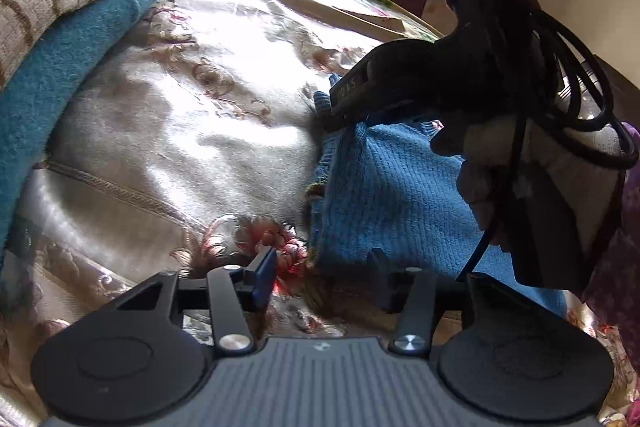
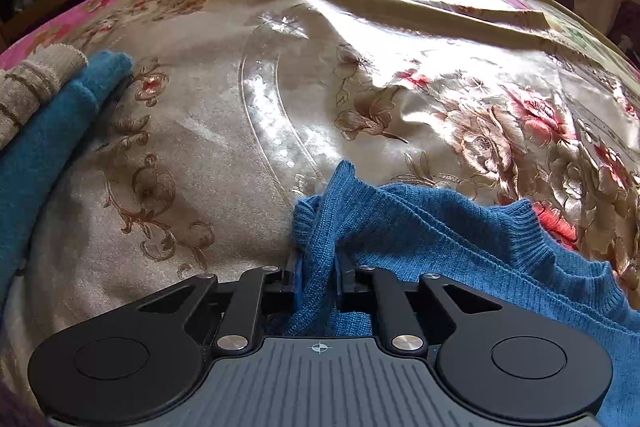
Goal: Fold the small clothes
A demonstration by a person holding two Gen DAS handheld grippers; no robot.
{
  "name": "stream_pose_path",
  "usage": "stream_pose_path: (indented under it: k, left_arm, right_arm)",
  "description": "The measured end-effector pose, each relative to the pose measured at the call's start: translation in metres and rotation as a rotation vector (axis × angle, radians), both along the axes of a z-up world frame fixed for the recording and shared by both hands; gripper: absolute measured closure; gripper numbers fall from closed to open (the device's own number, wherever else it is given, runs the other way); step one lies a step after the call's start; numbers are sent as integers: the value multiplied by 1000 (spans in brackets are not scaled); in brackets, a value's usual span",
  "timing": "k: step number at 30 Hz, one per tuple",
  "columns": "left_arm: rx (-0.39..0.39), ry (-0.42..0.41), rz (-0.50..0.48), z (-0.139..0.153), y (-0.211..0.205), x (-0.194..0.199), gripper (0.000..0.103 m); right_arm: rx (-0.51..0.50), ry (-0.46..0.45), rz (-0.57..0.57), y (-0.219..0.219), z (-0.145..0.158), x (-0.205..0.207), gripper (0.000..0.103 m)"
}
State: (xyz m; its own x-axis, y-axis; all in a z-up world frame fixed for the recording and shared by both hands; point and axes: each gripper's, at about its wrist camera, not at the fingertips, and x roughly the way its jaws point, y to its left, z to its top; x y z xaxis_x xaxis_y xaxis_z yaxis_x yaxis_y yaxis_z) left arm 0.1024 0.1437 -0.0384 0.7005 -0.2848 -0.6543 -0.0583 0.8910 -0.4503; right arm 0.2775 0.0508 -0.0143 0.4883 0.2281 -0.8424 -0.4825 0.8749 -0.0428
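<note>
Sweater (image 2: 460, 227) of blue knit lies on the bed (image 2: 224, 131), spreading right from the right claw (image 2: 316, 279), which pinches a bunched left edge. Left claw (image 1: 320, 267), jaws apart and empty, hovers at the near left edge, so I judge the fold will swing rightward.

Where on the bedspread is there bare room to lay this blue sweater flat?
The widest free patch is the shiny floral bedspread between the folded teal and beige striped knits at the left edge and the bright blue knitted sweater. More bare cover runs beyond, up to the folded-back sheet edge. It is crowded near both grippers, where the sweater is bunched.
</note>
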Motion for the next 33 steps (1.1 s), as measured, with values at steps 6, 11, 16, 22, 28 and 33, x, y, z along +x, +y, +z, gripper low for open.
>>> stream_pose_path:
  k: [6,11,16,22,28,33]
  left_arm:
    - [-5,-16,0,-3,-5,6,40]
    - [-18,-17,-8,-5,-10,9,40]
    - [-17,-19,-11,-5,-10,9,41]
    - [-9,-22,-29,-5,-12,7,44]
    - [13,-26,-38,-3,-16,7,44]
    - [-9,-33,-18,-2,-11,6,43]
  right_arm:
    - [23,8,-7,-2,1,0,91]
    - [22,32,-7,-2,4,0,85]
    - [-18,49,33,3,4,-4,71]
    - [-121,-18,66,19,-9,-14,66]
    - [-156,-59,90,19,-10,-20,78]
    - [-109,-46,74,6,-3,-16,90]
